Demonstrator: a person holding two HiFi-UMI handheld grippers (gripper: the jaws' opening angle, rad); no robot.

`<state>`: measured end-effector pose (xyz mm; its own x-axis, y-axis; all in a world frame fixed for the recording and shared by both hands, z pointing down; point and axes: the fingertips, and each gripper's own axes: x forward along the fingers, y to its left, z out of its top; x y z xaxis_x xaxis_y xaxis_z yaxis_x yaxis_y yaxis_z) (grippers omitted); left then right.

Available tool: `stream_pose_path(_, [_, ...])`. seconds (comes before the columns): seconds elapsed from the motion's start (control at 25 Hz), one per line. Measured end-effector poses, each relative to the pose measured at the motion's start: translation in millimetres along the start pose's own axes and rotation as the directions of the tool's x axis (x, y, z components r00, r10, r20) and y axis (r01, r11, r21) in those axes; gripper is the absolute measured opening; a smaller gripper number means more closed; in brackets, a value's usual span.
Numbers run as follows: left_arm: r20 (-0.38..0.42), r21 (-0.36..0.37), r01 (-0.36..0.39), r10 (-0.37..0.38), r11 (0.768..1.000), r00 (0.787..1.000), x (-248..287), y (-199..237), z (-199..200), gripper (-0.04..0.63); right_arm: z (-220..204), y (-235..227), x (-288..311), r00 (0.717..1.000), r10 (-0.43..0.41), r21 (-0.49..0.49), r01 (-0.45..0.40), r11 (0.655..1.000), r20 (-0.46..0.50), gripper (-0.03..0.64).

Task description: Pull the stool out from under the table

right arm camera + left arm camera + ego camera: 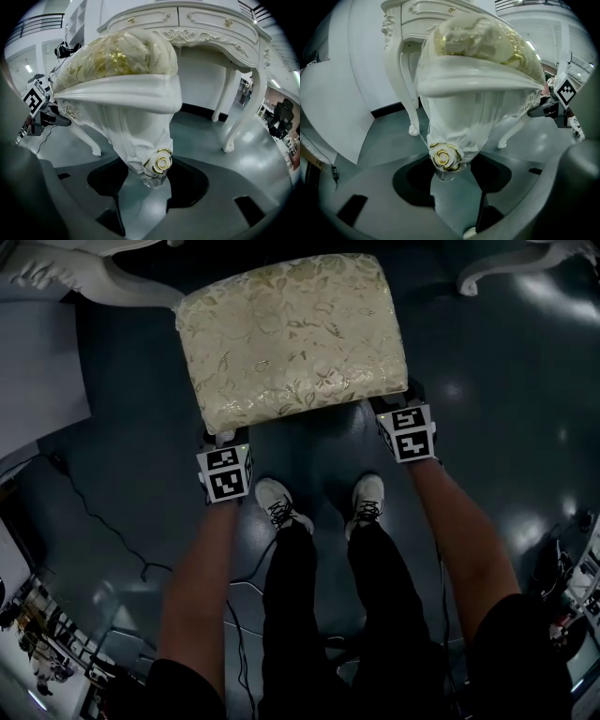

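Observation:
The stool (pixel 291 334) has a cream floral cushion and stands on the dark floor just in front of the white carved table (pixel 66 273). My left gripper (pixel 225 441) is at its near left corner and my right gripper (pixel 394 411) at its near right corner. In the left gripper view, the jaws (pixel 449 165) close round the white stool leg (pixel 454 126) with its gold rose. In the right gripper view, the jaws (pixel 157 169) hold the other front leg (pixel 140 136) the same way. The table (pixel 211 23) stands behind the stool.
The person's two shoes (pixel 281 505) stand just behind the stool, between the grippers. A black cable (pixel 103 526) trails across the floor at the left. A white panel (pixel 37 371) lies at the left edge, and table legs (pixel 234 122) stand beyond the stool.

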<state>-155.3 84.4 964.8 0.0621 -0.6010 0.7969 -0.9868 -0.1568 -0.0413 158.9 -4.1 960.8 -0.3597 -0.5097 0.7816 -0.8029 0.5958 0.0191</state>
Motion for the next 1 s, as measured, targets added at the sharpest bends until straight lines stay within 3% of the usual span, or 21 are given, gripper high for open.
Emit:
stream_pose_path(0.48, [-0.057,0.008,-0.005,0.006,1.000,0.998,-0.8,1.0,-3.4,0.245,4.7,5.4,-3.4,1.000,0.020,0.024,-0.019,1.000,-0.024,0.276])
stream_pose_path(1.0, [-0.027,-0.005,0.008,-0.008,1.000,1.000,-3.2,-3.2,1.0,0.245,1.7,4.5,-4.7,0.999,0.014,0.025,-0.013,1.000,-0.034,0.276])
